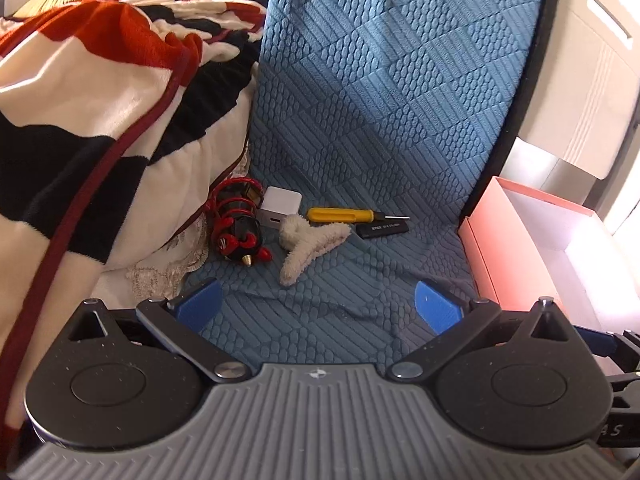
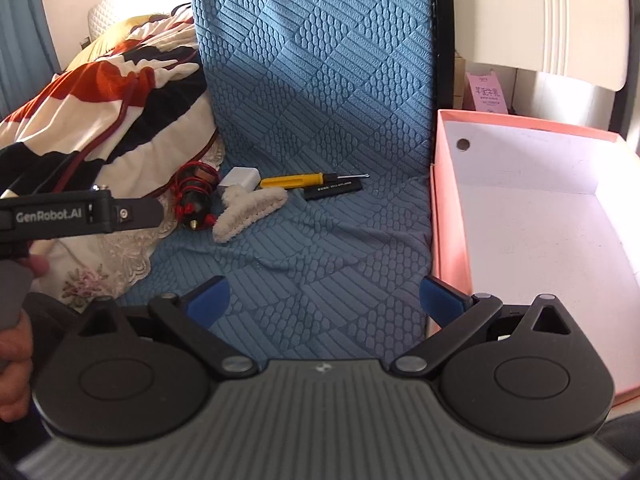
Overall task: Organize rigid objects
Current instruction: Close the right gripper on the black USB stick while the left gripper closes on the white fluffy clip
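Observation:
On the blue quilted bed cover lie a yellow screwdriver (image 1: 340, 215) (image 2: 292, 181), a black flat stick (image 1: 383, 229) (image 2: 334, 190), a white charger cube (image 1: 278, 206) (image 2: 239, 179), a fluffy cream hair claw (image 1: 306, 242) (image 2: 246, 210) and a black item wound with red cable (image 1: 238, 224) (image 2: 196, 200). A pink box with a white inside (image 1: 496, 240) (image 2: 520, 216) stands to their right. My left gripper (image 1: 318, 306) is open and empty, short of the objects. My right gripper (image 2: 322, 300) is open and empty, next to the box's left wall.
A red, black and white blanket (image 1: 100, 92) (image 2: 120, 92) is heaped at the left, over a lace-edged cloth (image 2: 120, 256). The left gripper's body (image 2: 72, 214) shows at the left of the right wrist view. White furniture (image 2: 540, 16) stands behind the box.

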A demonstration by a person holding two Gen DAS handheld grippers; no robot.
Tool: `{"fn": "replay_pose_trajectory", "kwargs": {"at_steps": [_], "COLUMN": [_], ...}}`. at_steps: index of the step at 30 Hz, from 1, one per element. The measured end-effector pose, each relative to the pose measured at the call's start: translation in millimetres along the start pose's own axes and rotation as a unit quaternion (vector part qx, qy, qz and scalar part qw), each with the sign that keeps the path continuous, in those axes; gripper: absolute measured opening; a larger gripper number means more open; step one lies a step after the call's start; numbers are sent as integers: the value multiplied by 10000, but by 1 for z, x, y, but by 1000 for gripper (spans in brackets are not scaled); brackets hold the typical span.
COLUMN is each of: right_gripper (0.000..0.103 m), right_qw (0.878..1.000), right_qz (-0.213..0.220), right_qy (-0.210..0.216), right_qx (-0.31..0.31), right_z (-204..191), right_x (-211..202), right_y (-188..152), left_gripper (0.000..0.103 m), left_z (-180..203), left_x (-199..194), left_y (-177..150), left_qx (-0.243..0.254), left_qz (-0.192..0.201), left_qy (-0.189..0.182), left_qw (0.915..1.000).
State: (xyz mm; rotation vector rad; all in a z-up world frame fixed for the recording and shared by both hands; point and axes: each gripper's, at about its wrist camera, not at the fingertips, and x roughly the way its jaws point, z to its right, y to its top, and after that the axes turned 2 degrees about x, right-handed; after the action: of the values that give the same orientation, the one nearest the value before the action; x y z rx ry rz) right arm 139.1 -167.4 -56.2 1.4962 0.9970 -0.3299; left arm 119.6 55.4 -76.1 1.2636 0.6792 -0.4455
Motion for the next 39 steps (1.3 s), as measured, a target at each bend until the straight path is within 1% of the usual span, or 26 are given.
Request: {"fn": "replay_pose_trajectory", "kwargs": {"at_steps": [2, 5, 8, 10, 12, 14, 17, 19, 21, 25, 27, 30, 32, 34, 36, 37, 39], "right_gripper": [103, 103, 103, 103, 103, 101, 93, 81, 77, 77, 78, 78, 78, 78, 78, 78, 78], "right_qw": [9999, 9996, 9996, 9997, 9994, 9990, 9989, 9989, 9993, 9991, 9988, 9972, 9967, 9966, 9949, 9938, 9908], "right_qz": [86, 216, 155, 100, 135, 162, 171, 111, 20, -121, -151, -316, -357, -302, -400, -488, -643], "right_qy": [76, 160, 225, 200, 246, 287, 233, 264, 277, 378, 407, 484, 413, 154, 125, 146, 152], "right_qx": [109, 110, 45, -88, -194, -299, -376, -360, -268, -111, -227, -467, -603, -746, -919, -986, -1177], "right_z": [3, 7, 7, 4, 1, -1, 0, 2, 6, 13, 12, 9, 8, 6, 5, 4, 2], "right_x": [3, 8, 20, 27, 32, 37, 51, 63, 75, 98, 110, 136, 154, 172, 193, 204, 222], "right_y": [3, 10, 16, 18, 20, 24, 33, 41, 49, 66, 75, 87, 92, 94, 95, 94, 93], "left_gripper": [103, 103, 102, 102, 102, 102, 98, 95, 91, 87, 87, 85, 84, 78, 73, 70, 70], "left_z": [-3, -8, -13, -12, -11, -10, -11, -11, -11, -13, -13, -12, -10, -10, -14, -16, -21], "left_x": [10, 25, 40, 47, 54, 61, 70, 77, 86, 102, 110, 122, 132, 144, 158, 164, 173], "left_y": [2, 4, 7, 9, 10, 11, 12, 13, 14, 16, 17, 19, 21, 23, 23, 22, 20], "left_qx": [-17, -152, -332, -286, -205, -178, -190, -193, -203, -264, -269, -208, -165, -123, -196, -249, -419], "left_qz": [-64, -174, -276, -301, -305, -343, -377, -424, -487, -614, -670, -721, -759, -844, -970, -1054, -1181], "left_qy": [-11, -38, -127, -172, -165, -176, -217, -168, -140, -108, -84, 5, 108, 198, 296, 304, 186], "left_qw": [10000, 9997, 9990, 9990, 9992, 9991, 9989, 9988, 9985, 9977, 9974, 9972, 9969, 9962, 9946, 9937, 9919]}}
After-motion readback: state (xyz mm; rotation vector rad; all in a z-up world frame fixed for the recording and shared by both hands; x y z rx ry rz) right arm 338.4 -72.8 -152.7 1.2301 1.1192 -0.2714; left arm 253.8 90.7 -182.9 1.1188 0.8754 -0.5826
